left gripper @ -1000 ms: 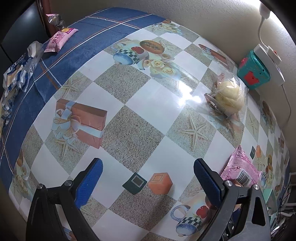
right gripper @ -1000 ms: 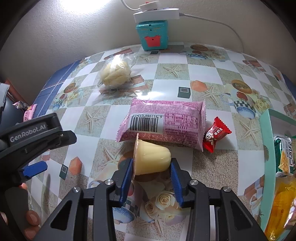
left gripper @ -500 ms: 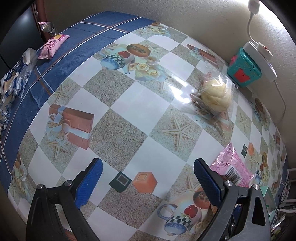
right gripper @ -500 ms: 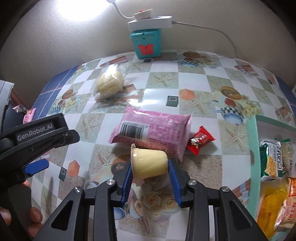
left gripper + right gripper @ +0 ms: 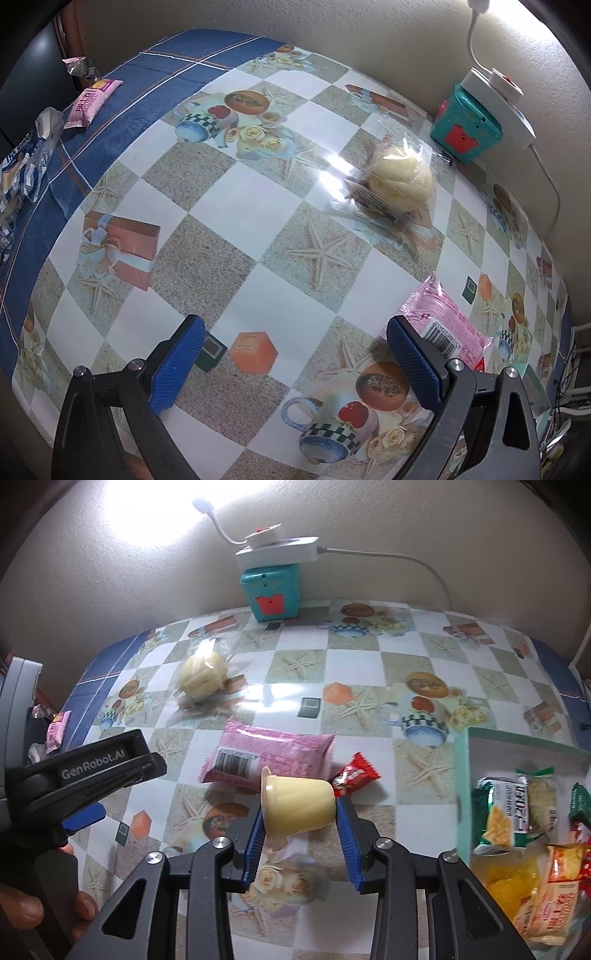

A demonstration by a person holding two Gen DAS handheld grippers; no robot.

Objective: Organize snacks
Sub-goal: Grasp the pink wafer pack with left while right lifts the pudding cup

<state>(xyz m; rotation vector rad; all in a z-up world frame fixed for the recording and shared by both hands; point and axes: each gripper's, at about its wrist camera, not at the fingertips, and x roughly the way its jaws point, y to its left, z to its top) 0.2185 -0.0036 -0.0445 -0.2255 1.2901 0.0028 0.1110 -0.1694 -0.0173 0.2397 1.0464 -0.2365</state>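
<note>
Right gripper (image 5: 300, 821) pinches a yellow pudding cup (image 5: 295, 805) sideways between its blue pads, clear of the table, likely bound for the green-rimmed snack bin (image 5: 461, 775) just to its right. Left gripper (image 5: 295, 363) hangs wide open and empty over the tablecloth (image 5: 236, 206), pink wafer pack (image 5: 447, 325) beside its right finger; probably next.

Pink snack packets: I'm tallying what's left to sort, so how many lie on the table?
2: a large pink packet mid-table beyond the jelly cup, and a small pink packet on the blue cloth at the far-left edge. Others may be hidden.
</note>
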